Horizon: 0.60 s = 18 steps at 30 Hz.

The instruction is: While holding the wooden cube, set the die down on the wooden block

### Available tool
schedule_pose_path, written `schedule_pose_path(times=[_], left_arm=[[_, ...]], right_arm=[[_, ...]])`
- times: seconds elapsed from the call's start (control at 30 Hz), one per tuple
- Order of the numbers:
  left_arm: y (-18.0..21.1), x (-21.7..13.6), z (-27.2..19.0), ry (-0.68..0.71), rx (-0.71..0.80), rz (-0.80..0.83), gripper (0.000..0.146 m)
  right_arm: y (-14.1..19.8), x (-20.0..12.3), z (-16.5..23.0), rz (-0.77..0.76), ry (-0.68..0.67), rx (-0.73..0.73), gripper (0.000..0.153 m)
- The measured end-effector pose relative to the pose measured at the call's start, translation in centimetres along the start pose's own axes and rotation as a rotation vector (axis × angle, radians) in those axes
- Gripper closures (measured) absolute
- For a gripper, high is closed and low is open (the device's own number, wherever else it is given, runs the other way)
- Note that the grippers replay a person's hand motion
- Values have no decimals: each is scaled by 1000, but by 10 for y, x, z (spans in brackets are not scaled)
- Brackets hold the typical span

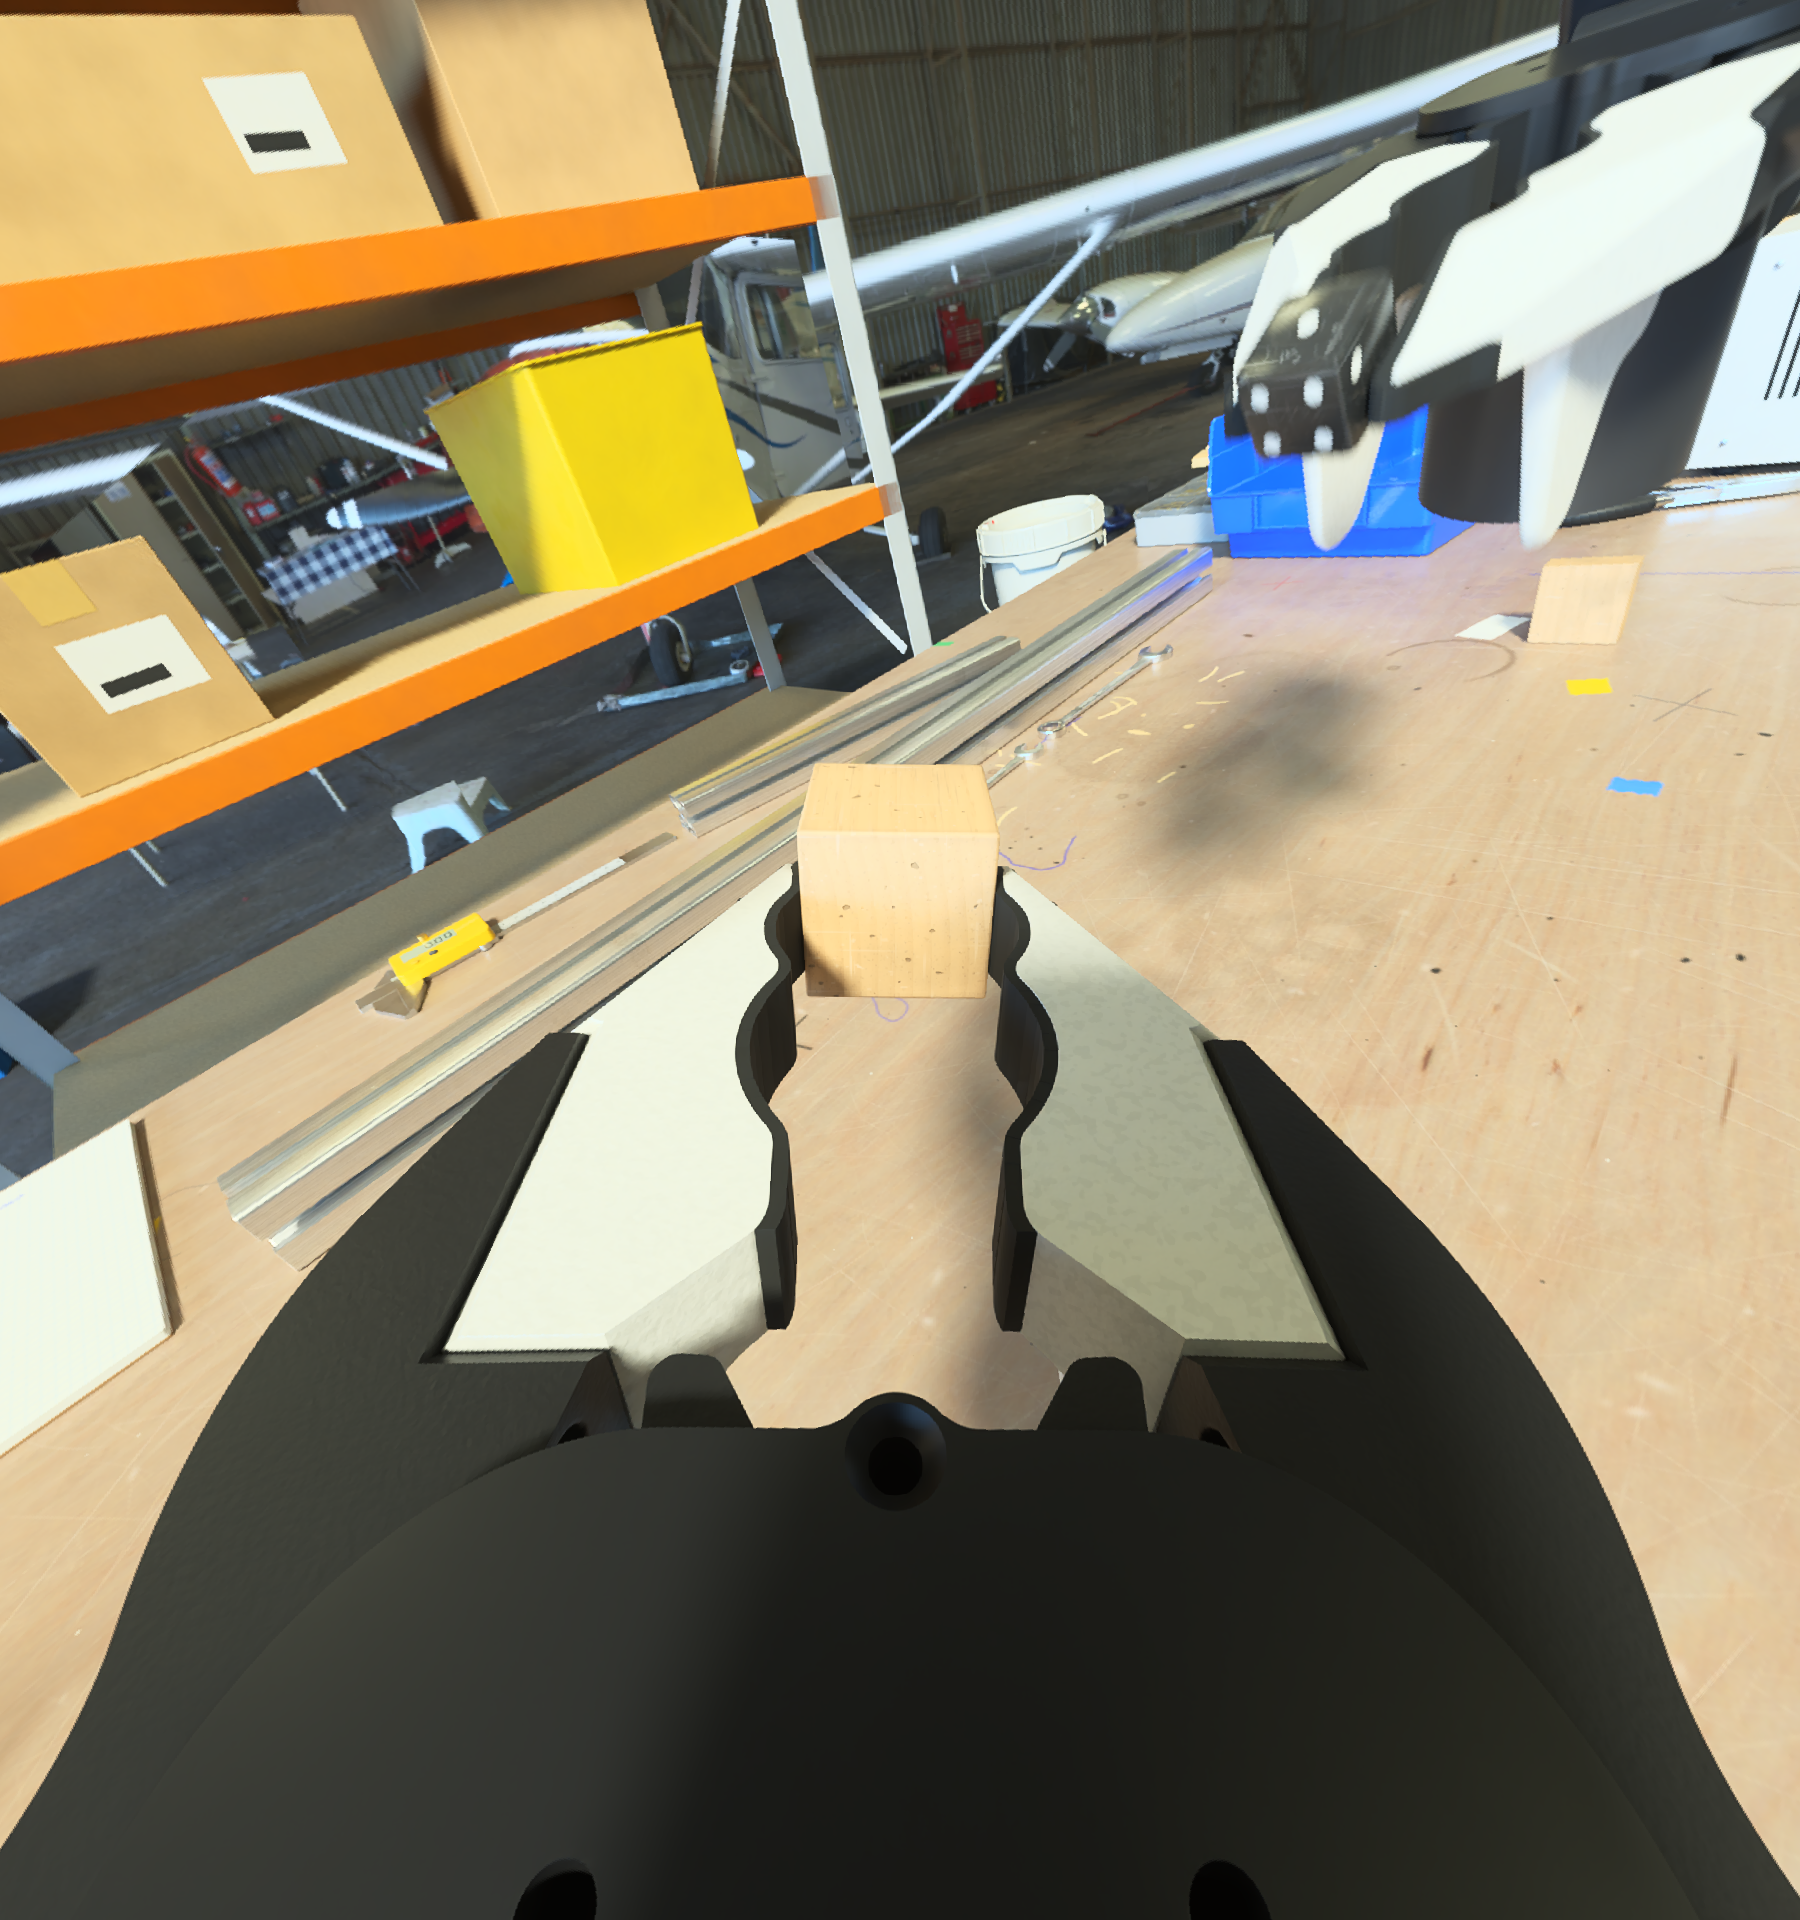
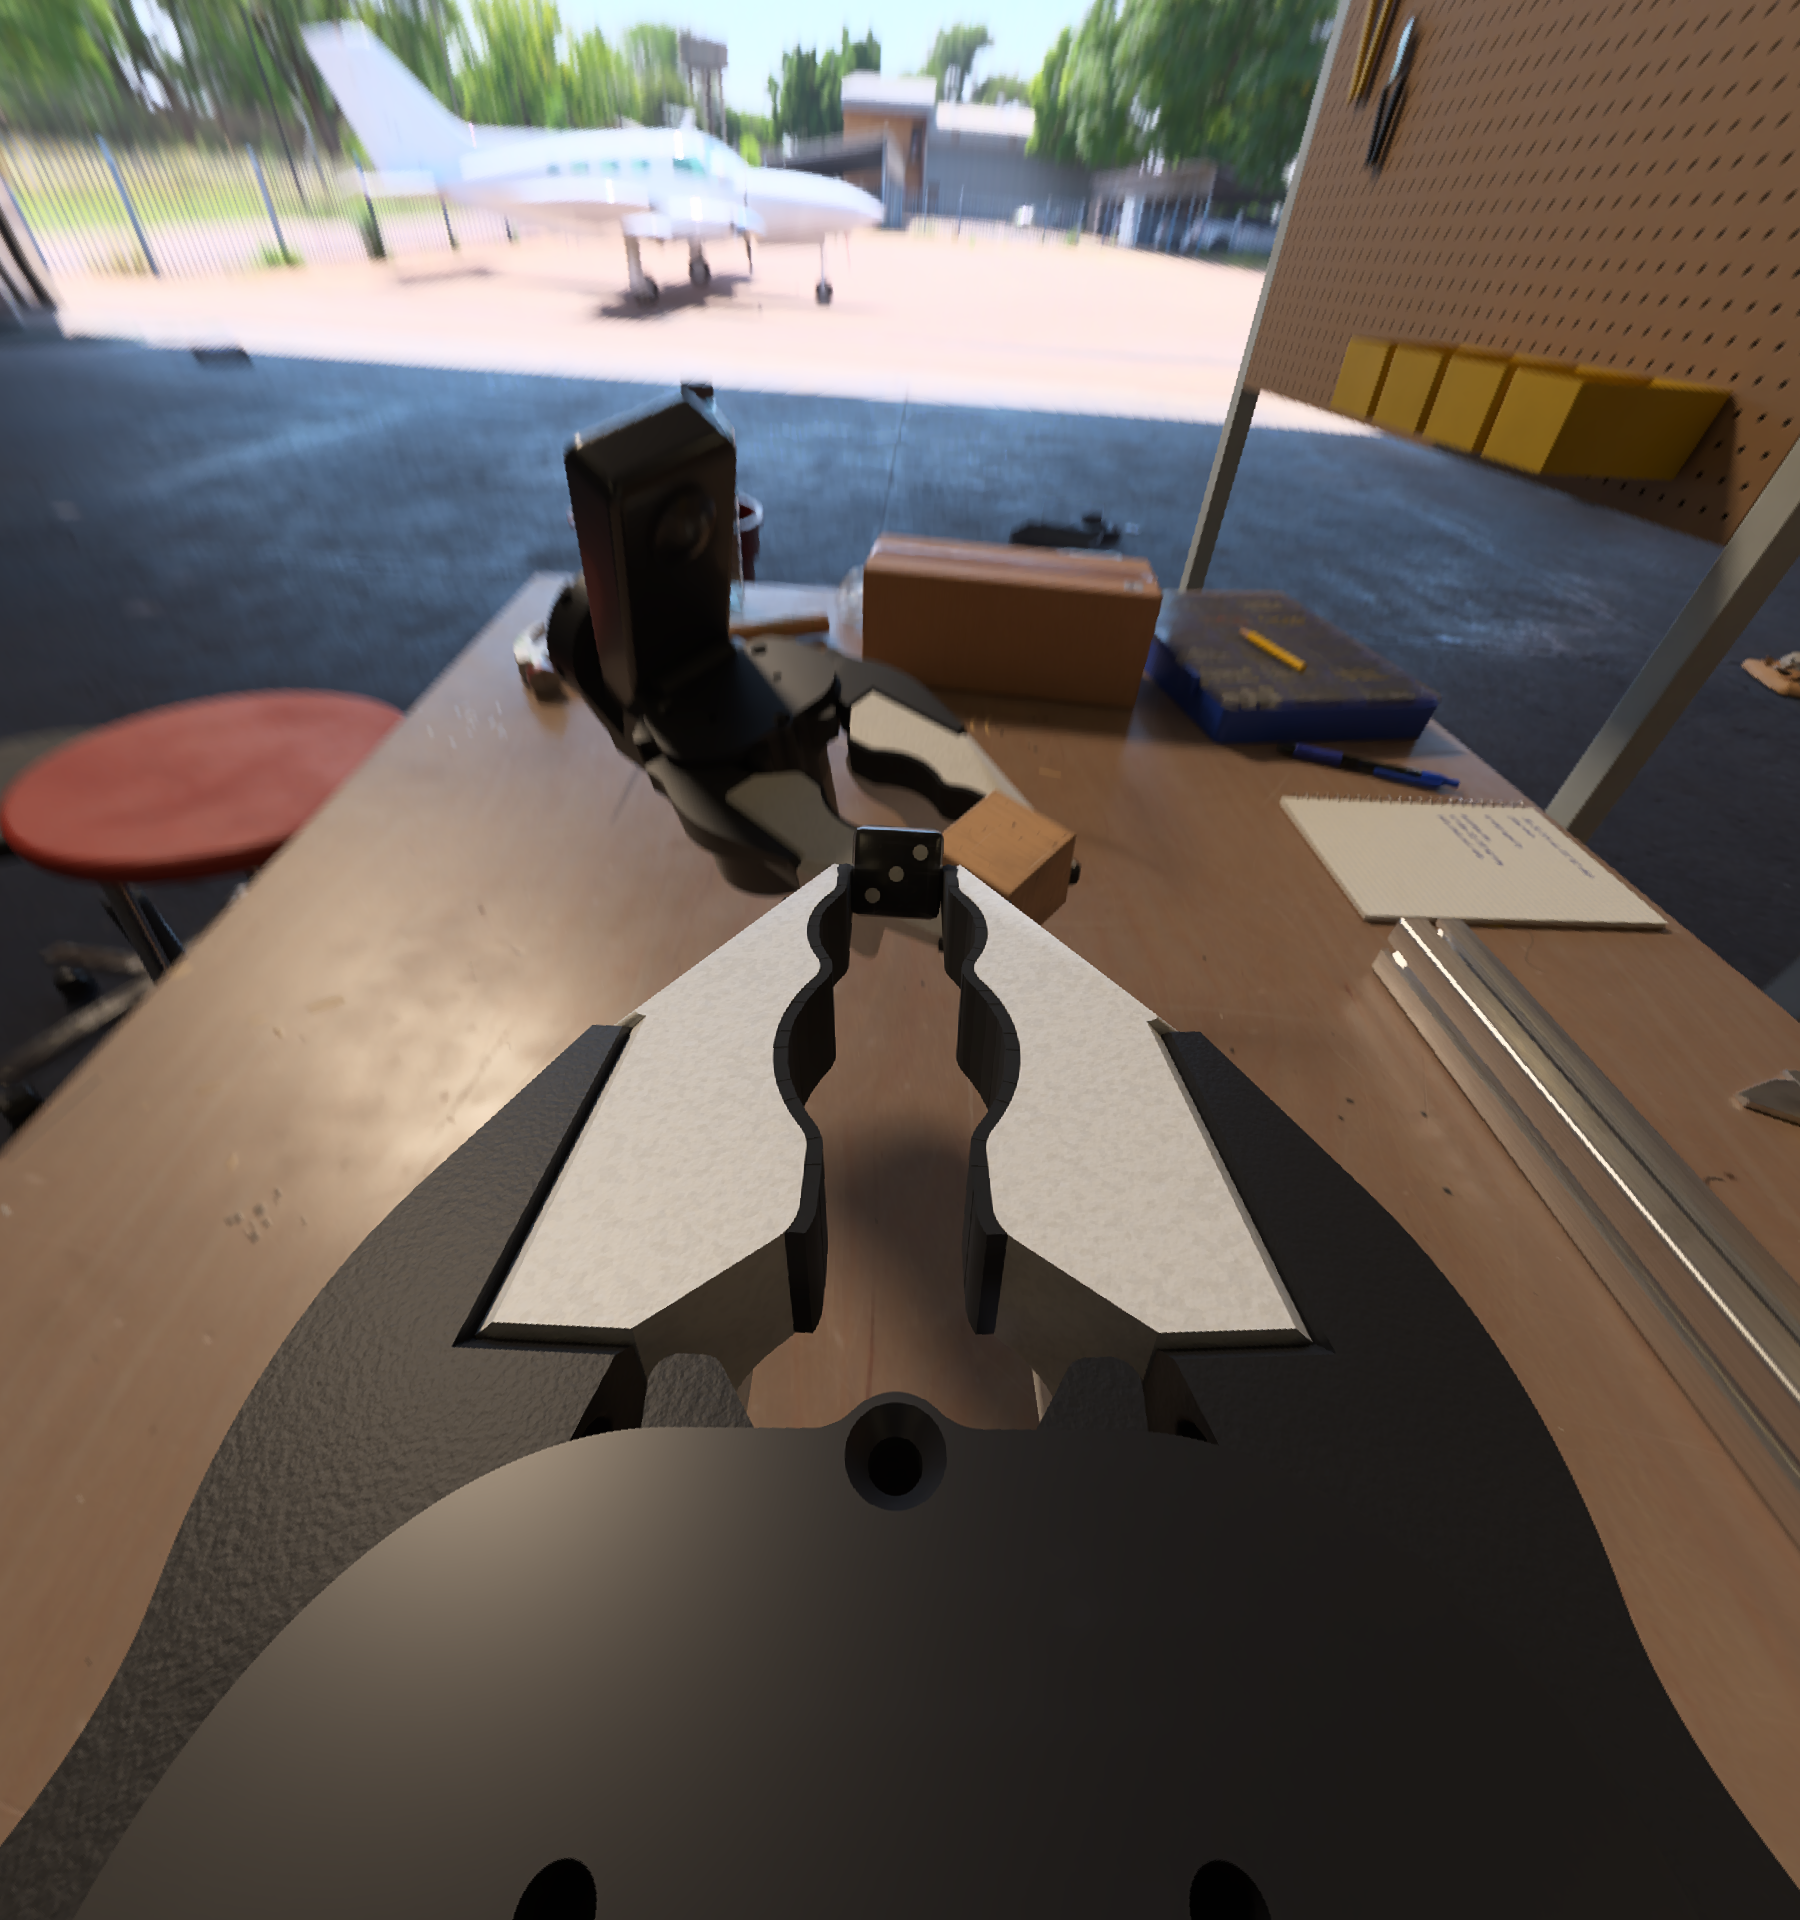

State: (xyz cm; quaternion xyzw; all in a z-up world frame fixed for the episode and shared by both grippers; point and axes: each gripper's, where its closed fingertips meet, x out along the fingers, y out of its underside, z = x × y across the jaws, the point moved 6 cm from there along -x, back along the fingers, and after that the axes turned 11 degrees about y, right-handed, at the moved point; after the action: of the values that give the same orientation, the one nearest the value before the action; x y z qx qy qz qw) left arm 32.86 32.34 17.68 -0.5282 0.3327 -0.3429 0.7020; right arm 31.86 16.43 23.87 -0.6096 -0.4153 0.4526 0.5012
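My left gripper is shut on a pale wooden cube and holds it above the workbench. My right gripper is shut on a black die with white pips, held in the air. In the left wrist view the right gripper hangs at the upper right with the die between its fingers. A wooden block lies on the bench below and right of it. In the right wrist view the left gripper holds the cube just beyond the die.
Aluminium rails lie along the bench's left side, with a wrench and a yellow tool. A blue bin and white bucket stand far off. A notepad, cardboard box and blue case lie beyond.
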Motion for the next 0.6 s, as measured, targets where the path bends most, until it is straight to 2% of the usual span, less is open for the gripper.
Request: schedule_pose_path(times=[0.13,0.2,0.4,0.5,0.6], left_arm=[[2,1,1,-7,-1,8,112],[2,1,1,-9,3,8,112],[6,7,-2,27,-26,10,112],[8,10,-4,38,-33,22,112],[10,12,-6,52,-28,41,112]], right_arm=[[-17,-22,-21,-176,10,145,136],[-32,-31,-37,-212,52,191,136],[-87,-35,-80,-96,164,266,136],[-103,-41,-90,-24,217,254,136],[-115,-53,-95,-16,255,276,136]])
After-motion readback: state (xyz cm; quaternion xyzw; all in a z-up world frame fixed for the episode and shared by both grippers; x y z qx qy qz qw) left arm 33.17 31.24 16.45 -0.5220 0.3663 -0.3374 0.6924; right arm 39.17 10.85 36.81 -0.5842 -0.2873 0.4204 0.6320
